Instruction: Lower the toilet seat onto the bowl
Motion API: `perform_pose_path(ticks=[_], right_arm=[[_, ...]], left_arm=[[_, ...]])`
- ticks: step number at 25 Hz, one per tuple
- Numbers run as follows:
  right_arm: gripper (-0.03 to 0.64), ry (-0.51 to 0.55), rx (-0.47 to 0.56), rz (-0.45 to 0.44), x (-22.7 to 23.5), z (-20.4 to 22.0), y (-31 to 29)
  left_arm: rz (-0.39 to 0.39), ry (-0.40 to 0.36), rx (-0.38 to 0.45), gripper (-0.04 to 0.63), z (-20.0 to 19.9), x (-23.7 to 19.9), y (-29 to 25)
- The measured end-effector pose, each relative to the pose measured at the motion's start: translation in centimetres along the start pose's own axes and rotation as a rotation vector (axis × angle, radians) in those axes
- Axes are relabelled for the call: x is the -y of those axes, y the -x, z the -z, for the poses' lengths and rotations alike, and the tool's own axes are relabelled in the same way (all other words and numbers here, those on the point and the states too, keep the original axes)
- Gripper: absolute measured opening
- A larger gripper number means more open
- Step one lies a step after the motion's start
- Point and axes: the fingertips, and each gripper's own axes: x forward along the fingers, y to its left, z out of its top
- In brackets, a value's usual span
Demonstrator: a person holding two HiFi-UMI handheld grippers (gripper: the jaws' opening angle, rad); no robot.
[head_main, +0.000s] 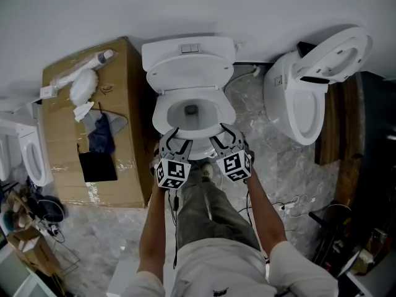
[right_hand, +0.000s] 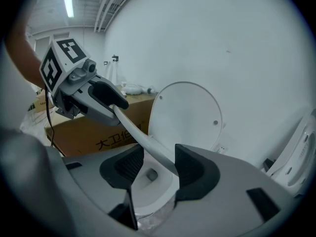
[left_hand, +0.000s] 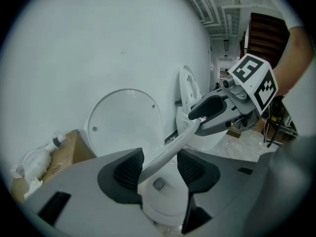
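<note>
White plastic toilet seat ring (left_hand: pixel 170 149) at or just above white ceramic bowl (head_main: pixel 207 113) — contact not clear. Round white lid (head_main: pixel 189 73) upright at tank. Seat's front rim runs between pads of both grippers. Left gripper (left_hand: pixel 160 168) about half wide, rim against one pad, gap at other, no clamp. Right gripper (right_hand: pixel 160 164) same — medium gap, loose round rim. Risk: if seat not fully down, loose jaws let it drop and slam bowl. Lower jaw tips may get pinched under rim; skewed pull-out could jerk seat up.
</note>
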Motion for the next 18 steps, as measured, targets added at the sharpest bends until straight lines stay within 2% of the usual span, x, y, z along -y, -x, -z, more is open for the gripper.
perform_pose_path(ticks=[18], right_arm=[[0.206,0.03,-0.039,-0.043,-3.8,5.1,0.4]], left_arm=[[0.003,-0.031,-0.038,0.238,5.1,3.9,0.4]])
